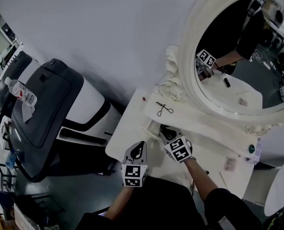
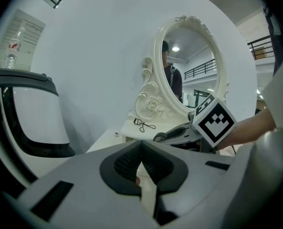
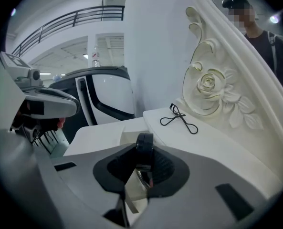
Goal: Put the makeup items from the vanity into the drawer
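A white vanity [image 1: 132, 133] has a small drawer [image 1: 153, 127] standing open under its raised shelf. My right gripper [image 1: 167, 133] hovers at the drawer opening, shut on a black round compact [image 3: 144, 148] held on edge between the jaws. The drawer's pale inside [image 3: 126, 137] lies just ahead of it. A black eyelash curler [image 1: 164, 109] lies on the shelf [image 3: 213, 142] beside the mirror's carved rose. My left gripper [image 1: 140, 147] hangs over the tabletop's front left part, shut with nothing in it [image 2: 141, 162].
The oval mirror [image 1: 242, 51] rises behind the shelf. On the right of the tabletop lie a pink item [image 1: 230, 164] and a green-capped bottle [image 1: 252, 149]. A dark exercise machine [image 1: 51, 109] carrying a water bottle [image 1: 21, 91] stands to the left.
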Demonstrator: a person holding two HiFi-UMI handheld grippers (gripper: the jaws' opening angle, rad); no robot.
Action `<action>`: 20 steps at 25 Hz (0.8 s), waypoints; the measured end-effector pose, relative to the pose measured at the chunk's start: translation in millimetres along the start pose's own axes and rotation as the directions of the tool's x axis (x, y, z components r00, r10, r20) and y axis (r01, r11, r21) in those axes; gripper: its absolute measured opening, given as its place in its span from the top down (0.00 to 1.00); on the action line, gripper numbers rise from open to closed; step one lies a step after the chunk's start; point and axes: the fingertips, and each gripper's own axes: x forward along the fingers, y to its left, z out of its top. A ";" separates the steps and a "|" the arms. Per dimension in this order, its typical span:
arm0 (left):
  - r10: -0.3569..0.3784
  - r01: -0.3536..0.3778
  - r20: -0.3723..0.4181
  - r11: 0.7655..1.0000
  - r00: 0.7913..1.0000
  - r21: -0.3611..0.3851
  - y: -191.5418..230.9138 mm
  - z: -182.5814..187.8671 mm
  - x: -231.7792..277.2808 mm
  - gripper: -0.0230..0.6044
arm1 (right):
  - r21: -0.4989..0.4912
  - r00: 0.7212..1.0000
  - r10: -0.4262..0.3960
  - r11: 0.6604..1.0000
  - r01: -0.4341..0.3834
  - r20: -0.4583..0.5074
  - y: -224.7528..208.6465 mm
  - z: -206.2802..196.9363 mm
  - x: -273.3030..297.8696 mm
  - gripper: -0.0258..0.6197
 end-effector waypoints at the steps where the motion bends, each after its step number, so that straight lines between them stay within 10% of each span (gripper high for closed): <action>1: 0.002 -0.002 -0.001 1.000 1.000 -0.002 1.0 -0.2 -0.1 0.94 | -0.006 1.000 0.003 1.000 -0.003 -0.007 0.0 -0.3 2.4 0.84; 20: -0.033 0.033 0.009 0.999 0.999 0.015 -8.1 4.1 8.3 0.94 | 0.053 0.997 -0.010 0.999 0.006 0.077 -7.9 10.8 -21.9 0.76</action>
